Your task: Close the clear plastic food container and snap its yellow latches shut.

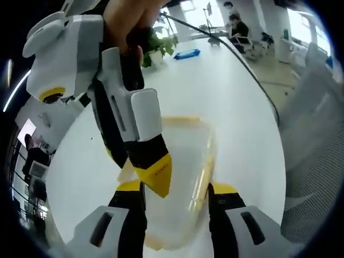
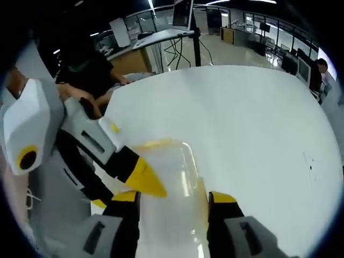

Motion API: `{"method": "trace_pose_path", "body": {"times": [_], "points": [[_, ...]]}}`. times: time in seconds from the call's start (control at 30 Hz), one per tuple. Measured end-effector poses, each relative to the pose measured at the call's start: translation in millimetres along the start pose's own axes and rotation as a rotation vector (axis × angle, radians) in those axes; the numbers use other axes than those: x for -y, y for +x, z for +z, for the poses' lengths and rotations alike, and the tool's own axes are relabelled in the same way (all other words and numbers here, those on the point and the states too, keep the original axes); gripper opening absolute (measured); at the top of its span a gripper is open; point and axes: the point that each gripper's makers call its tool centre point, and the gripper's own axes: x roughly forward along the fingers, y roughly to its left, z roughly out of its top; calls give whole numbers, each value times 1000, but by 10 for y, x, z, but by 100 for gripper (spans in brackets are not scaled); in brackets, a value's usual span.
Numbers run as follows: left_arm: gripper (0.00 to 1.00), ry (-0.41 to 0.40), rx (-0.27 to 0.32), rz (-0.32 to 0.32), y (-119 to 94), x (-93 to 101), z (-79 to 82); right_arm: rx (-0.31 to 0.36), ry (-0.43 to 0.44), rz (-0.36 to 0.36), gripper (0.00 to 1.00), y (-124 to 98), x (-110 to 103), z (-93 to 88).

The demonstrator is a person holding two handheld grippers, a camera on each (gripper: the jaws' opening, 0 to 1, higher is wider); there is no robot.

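- Left gripper (image 1: 176, 194): its two jaws stood apart, rising from the bottom of the left gripper view on either side of the container (image 1: 183, 177). No contact with the container walls could be confirmed.
- Right gripper (image 2: 174, 203): its jaws were likewise spread, with the container (image 2: 169, 183) between and beyond them in the right gripper view. Whether the jaws touched it could not be determined.
- Container: clear plastic, resting on the white table (image 1: 226, 91), lid on top. Whether the lid was fully seated could not be determined.
- Latches: the left gripper view showed a yellow latch (image 1: 203, 174) along the container's right side and a yellow edge (image 1: 177, 119) along the far side. The right gripper view showed a yellow strip (image 2: 153, 144) at the far edge; the side latches were not resolved there.
- Cross views: in the left gripper view the right gripper entered from the upper left, held by a hand (image 1: 129, 21), its yellow tip (image 1: 156, 174) pointing down over the container's left side. In the right gripper view the left gripper came in from the left, its yellow tip (image 2: 142, 177) over the container's near left edge.
- Surroundings: the left gripper view showed a plant (image 1: 158, 45), a blue item (image 1: 187, 54) on the table and a mesh chair (image 1: 317, 140). The right gripper view showed a laptop (image 2: 180, 16) on a stand beyond the table (image 2: 252, 118).
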Motion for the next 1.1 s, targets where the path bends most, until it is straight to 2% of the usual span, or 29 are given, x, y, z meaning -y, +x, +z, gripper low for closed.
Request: {"method": "trace_pose_path", "body": {"times": [0.2,0.33,0.4,0.53,0.63,0.77,0.93,1.1], "points": [[44,0,0,-15,-3,2,16,22,-13,-20,48,-14,-3,21],[44,-33,34,-11,-26,1,32,20,-14,-53,47,-30,-17,23],[42,-40,42,-12,-62,13,32,41,-24,-73,47,-46,-24,18],[44,-46,49,3,-131,-2,38,78,-3,-84,52,-103,-49,-23],[48,-80,52,14,-178,-37,26,102,16,-99,55,-179,-53,-45],[49,-130,52,7,-246,-59,-18,128,3,-131,69,-299,-65,-80],[47,-146,30,29,-289,-145,-109,139,15,-145,69,-380,-106,-161],[49,-179,24,28,-306,-141,-141,131,34,-156,68,-396,-163,-288]]}}
